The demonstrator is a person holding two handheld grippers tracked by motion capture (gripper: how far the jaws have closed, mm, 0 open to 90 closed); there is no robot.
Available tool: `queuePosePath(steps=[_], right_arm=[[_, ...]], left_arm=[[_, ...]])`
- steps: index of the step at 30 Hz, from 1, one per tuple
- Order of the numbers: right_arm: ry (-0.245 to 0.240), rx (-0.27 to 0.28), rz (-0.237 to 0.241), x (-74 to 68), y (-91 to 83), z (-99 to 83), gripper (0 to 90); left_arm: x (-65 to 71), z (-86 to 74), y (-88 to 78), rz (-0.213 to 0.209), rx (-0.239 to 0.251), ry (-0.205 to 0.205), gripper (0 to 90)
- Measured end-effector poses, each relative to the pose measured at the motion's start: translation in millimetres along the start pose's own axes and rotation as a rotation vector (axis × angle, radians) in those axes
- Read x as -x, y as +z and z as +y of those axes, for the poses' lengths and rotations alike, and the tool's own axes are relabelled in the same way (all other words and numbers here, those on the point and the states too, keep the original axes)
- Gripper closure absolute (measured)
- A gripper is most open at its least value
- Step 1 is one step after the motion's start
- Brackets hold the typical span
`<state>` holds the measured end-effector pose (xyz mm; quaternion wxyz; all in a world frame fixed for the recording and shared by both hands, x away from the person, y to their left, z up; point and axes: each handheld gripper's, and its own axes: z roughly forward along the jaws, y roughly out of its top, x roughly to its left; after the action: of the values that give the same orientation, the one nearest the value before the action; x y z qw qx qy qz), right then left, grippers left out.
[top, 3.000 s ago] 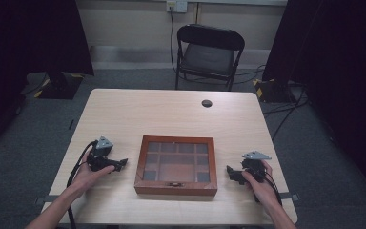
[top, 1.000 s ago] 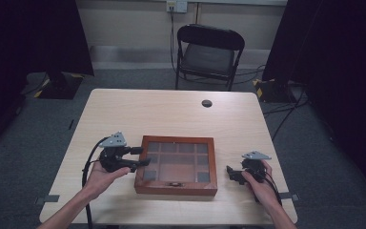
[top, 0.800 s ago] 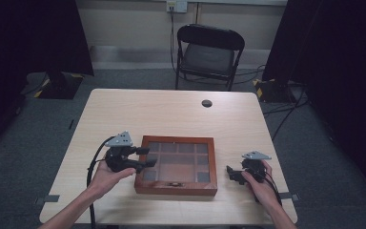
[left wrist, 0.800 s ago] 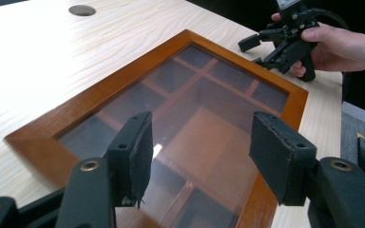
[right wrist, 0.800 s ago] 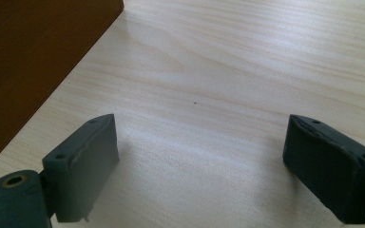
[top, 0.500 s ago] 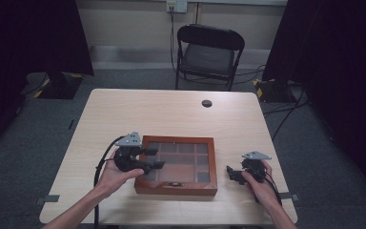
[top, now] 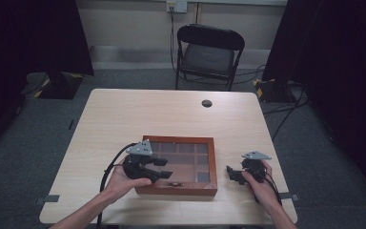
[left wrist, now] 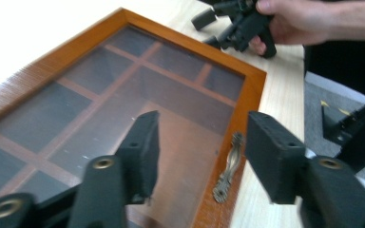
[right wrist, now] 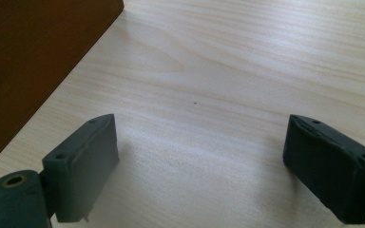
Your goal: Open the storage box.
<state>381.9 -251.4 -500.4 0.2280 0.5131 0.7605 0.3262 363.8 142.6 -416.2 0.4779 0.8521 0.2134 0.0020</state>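
A flat wooden box (top: 178, 188) with a glass lid lies at the table's near middle. Its compartments show through the pane (left wrist: 76, 95). My left gripper (top: 166, 168) hovers over the lid's front left part and points right. Its jaws have just been closing, and the left gripper (left wrist: 202, 137) is still open. The small brass handle (left wrist: 227, 167) on the lid's front frame lies below the gap, near one jaw, and nothing is gripped. My right gripper (top: 230, 174) rests on the table right of the box, open (right wrist: 199, 137) over bare wood, with the box's side wall (right wrist: 28, 61) beside it.
The light wooden table (top: 124, 114) carries a small dark round disc (top: 207, 103) near its far edge. A black folding chair (top: 209, 52) stands behind the table. Cables lie on the floor at the right. The other hand's gripper (left wrist: 233, 23) sits beyond the box.
My left gripper has moved right, from beside the box's left edge to over the lid's front part. The right gripper has stayed put.
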Motion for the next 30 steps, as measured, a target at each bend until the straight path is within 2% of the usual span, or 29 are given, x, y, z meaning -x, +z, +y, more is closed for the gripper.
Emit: queuePosePath(steps=[5, 7, 9, 12, 19, 23, 30], right_arm=[[0.0, 0.0, 0.0, 0.0, 0.0, 0.0, 10.7], [0.0, 0.0, 0.0, 0.0, 0.0, 0.0, 10.7], [0.0, 0.001, -0.001, 0.0, 0.0, 0.0, 10.7], [0.0, 0.0, 0.0, 0.0, 0.0, 0.0, 10.7], [0.0, 0.0, 0.0, 0.0, 0.0, 0.0, 10.7], [0.0, 0.0, -0.001, -0.1, 0.0, 0.0, 10.7], [0.001, 0.001, -0.001, -0.1, 0.0, 0.0, 10.7]], left_arm=[[4.3, -4.5, 5.8, -0.056, -0.013, 0.005, 56.4], [5.9, -5.2, 8.4, -0.054, -0.028, 0.019, 60.8], [8.0, -6.2, 12.1, -0.079, -0.038, 0.029, 64.8], [11.7, -6.9, 16.9, -0.09, -0.062, 0.049, 69.3], [15.4, -8.8, 29.2, -0.078, -0.085, 0.062, 76.2], [16.3, -9.9, 33.8, -0.075, -0.109, 0.074, 77.0], [18.8, -10.6, 36.9, -0.061, -0.099, 0.083, 77.7]])
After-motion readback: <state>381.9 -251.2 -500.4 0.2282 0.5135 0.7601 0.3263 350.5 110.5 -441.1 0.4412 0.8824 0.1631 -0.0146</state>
